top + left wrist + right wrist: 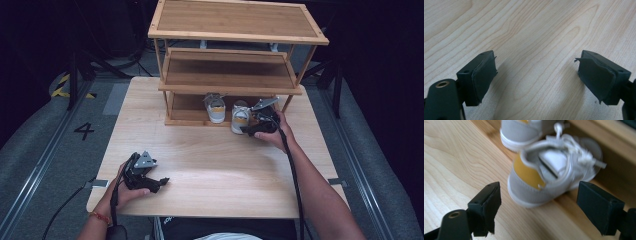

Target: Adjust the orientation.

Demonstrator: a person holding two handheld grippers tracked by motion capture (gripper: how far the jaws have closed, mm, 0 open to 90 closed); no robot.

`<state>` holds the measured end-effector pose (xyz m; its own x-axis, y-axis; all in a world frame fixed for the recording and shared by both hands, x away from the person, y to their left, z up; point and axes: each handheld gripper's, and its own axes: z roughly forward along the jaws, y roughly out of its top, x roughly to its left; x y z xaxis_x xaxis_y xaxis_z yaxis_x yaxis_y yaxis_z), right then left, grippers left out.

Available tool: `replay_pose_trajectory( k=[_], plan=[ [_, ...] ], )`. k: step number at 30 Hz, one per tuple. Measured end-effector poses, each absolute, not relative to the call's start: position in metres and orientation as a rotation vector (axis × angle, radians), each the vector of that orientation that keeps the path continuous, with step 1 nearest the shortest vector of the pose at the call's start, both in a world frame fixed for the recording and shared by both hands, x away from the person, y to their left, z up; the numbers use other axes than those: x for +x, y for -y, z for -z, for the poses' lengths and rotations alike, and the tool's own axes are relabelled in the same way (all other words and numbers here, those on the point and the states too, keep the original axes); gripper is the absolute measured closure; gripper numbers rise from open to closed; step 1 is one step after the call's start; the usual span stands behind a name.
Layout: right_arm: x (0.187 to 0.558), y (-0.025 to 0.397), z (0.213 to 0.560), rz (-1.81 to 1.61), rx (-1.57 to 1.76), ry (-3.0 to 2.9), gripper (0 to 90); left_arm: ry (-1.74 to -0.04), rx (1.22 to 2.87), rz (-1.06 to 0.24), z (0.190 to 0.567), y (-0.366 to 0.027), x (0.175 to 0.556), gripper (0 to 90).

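Lying heel-first toward the wide-open, empty right hand-held gripper (537,205): shoe (549,177), toe into rack (235,75).

Rack (235,80): three wooden shelves, upper centre of the frame (top two bare).
Tabletop (210,165): pale wood grain.
Floor marking (84,131): "4", left.

My left gripper (161,182) is black, topped by a grey three-cornered plate, its torn rubber pads (484,75) ragged-edged. At its 7 o'clock I see a brass-ringed screw hole. The right gripper (246,130) trails a black cable; a red-orange bracelet (101,217) circles my left wrist.
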<state>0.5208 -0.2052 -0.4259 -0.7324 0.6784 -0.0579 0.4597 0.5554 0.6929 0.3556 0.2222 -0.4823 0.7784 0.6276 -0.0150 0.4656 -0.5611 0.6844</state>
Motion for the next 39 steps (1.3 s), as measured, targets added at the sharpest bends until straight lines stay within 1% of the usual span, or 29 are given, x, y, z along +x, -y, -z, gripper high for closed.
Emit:
replay_pose_trajectory(
  k=[2, 7, 8, 10, 17, 19, 24, 26, 27, 29, 33, 39],
  plan=[
    [0.524, 0.205, 0.433, -0.953, 0.97, -2.483, 18.4, -0.809, 2.269, -0.3, 0.482, -0.222, 0.356, 15.3],
    [0.531, 0.199, 0.45, -0.95, 1.017, -2.53, 19.1, -0.808, 2.269, -0.299, 0.482, -0.222, 0.356, 15.4],
    [0.533, 0.197, 0.452, -0.969, 1.012, -2.526, 16.7, -0.808, 2.269, -0.299, 0.482, -0.222, 0.356, 15.4],
    [0.535, 0.196, 0.453, -0.966, 1.013, -2.516, 16.5, -0.808, 2.269, -0.299, 0.482, -0.222, 0.356, 15.4],
    [0.541, 0.194, 0.458, -0.964, 1.029, -2.514, 10.1, -0.812, 2.267, -0.297, 0.482, -0.222, 0.355, 15.4],
    [0.544, 0.194, 0.459, -0.972, 1.028, -2.517, 9.6, -0.811, 2.268, -0.295, 0.482, -0.222, 0.356, 15.4],
    [0.55, 0.193, 0.46, -0.991, 0.978, -2.517, 12.1, -0.811, 2.267, -0.294, 0.482, -0.222, 0.356, 15.3],
    [0.551, 0.194, 0.459, -0.988, 0.955, -2.515, 16.9, -0.81, 2.268, -0.296, 0.482, -0.222, 0.356, 15.3],
    [0.551, 0.194, 0.459, -0.988, 0.955, -2.515, 16.9, -0.81, 2.268, -0.296, 0.482, -0.222, 0.356, 15.3],
    [0.55, 0.197, 0.458, -1.0, 0.954, -2.509, 24.3, -0.808, 2.269, -0.297, 0.482, -0.222, 0.356, 15.3],
    [0.552, 0.198, 0.459, -1.008, 0.95, -2.504, 24.9, -0.81, 2.268, -0.296, 0.482, -0.222, 0.356, 15.3],
    [0.559, 0.188, 0.458, -0.991, 0.934, -2.487, 26.1, -0.807, 2.27, -0.297, 0.482, -0.222, 0.356, 15.4]
  ],
)
